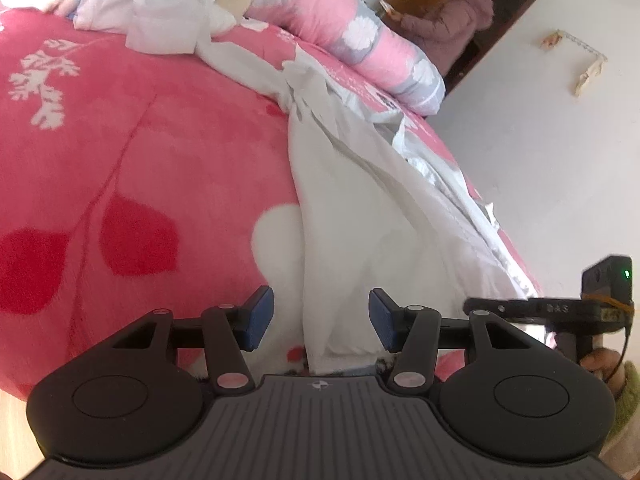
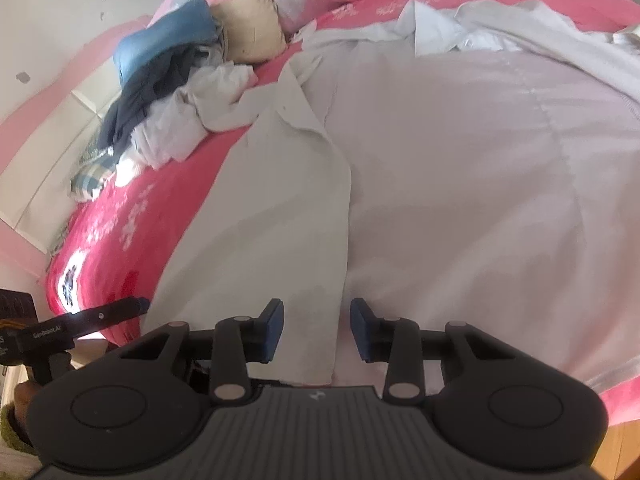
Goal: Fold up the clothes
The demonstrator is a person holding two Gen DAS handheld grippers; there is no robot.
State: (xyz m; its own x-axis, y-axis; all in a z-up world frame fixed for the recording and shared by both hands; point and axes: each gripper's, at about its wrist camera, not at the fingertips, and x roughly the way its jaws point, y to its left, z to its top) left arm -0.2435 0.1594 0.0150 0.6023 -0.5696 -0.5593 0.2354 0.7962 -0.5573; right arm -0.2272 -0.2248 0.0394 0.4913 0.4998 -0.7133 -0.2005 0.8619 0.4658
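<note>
A white shirt (image 2: pixel 460 184) lies spread on the red flowered blanket (image 2: pixel 124 232), its left side folded inward as a long flap (image 2: pixel 280 208). My right gripper (image 2: pixel 318 330) is open at the shirt's near hem, with the flap's edge between its blue pads (image 2: pixel 274 330). In the left wrist view the same shirt (image 1: pixel 360 216) runs away as a bunched strip. My left gripper (image 1: pixel 322 320) is open, its fingers either side of the shirt's near end. Each gripper shows at the edge of the other's view: the right gripper (image 1: pixel 560 308), the left gripper (image 2: pixel 100 316).
A heap of other clothes (image 2: pixel 168 80) and a beige pillow (image 2: pixel 252 28) sit at the head of the bed, beside a rolled pink quilt (image 1: pixel 344 28). A person (image 1: pixel 452 20) stands in a doorway beyond the bed. Bare blanket (image 1: pixel 140 160) lies left of the shirt.
</note>
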